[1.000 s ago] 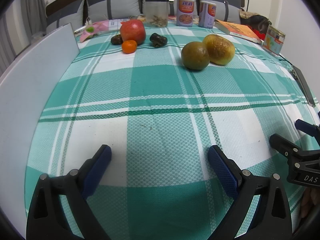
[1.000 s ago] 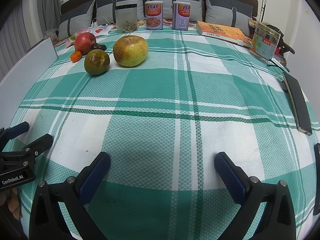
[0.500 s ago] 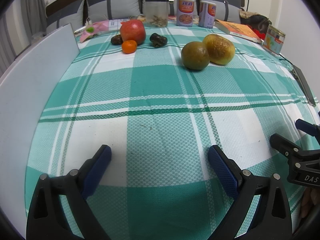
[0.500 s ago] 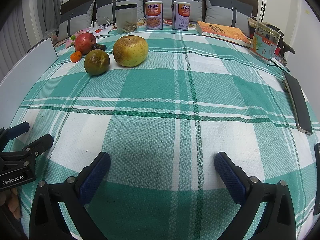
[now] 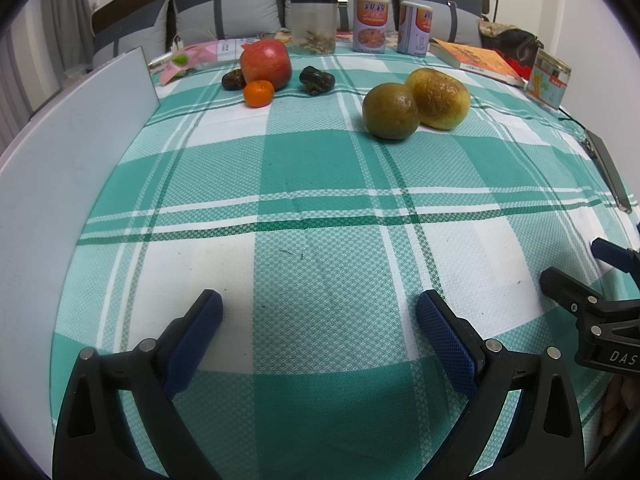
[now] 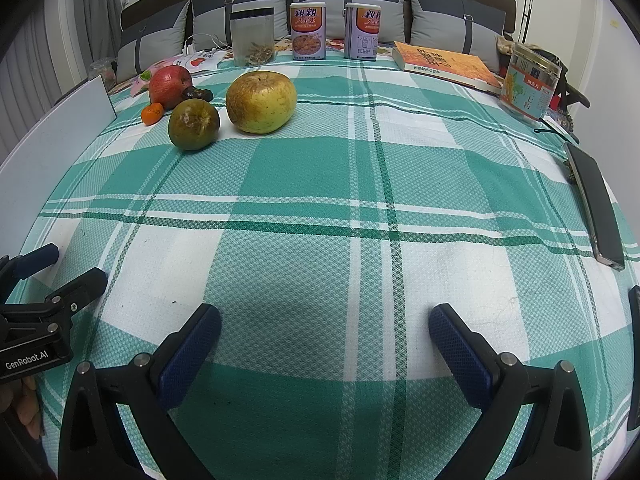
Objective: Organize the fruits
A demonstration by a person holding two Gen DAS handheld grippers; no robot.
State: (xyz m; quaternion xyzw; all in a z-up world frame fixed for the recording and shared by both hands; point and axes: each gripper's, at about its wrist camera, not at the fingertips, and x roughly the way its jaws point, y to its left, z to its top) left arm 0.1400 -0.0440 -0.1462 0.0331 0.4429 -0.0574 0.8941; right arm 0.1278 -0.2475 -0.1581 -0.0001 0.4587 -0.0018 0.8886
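On the green plaid cloth, far from both grippers, lie a red pomegranate (image 5: pixel 265 63), a small orange mandarin (image 5: pixel 259 93), two dark shrivelled fruits (image 5: pixel 316 80) (image 5: pixel 233 79), a green-brown round fruit (image 5: pixel 391 111) and a yellow-brown fruit (image 5: pixel 437 98) touching it. The right wrist view shows the same green-brown fruit (image 6: pixel 194 124), yellow fruit (image 6: pixel 261 102), pomegranate (image 6: pixel 170 86) and mandarin (image 6: pixel 152 114). My left gripper (image 5: pixel 319 312) is open and empty over the near cloth. My right gripper (image 6: pixel 325 324) is open and empty, beside it to the right.
A white board (image 5: pixel 60 168) stands along the left edge. At the back stand a clear jar (image 6: pixel 253 38), two cans (image 6: pixel 307 31) (image 6: pixel 362 32), a book (image 6: pixel 444 64) and a tin (image 6: pixel 530 82). A dark phone (image 6: pixel 596 204) lies at the right edge.
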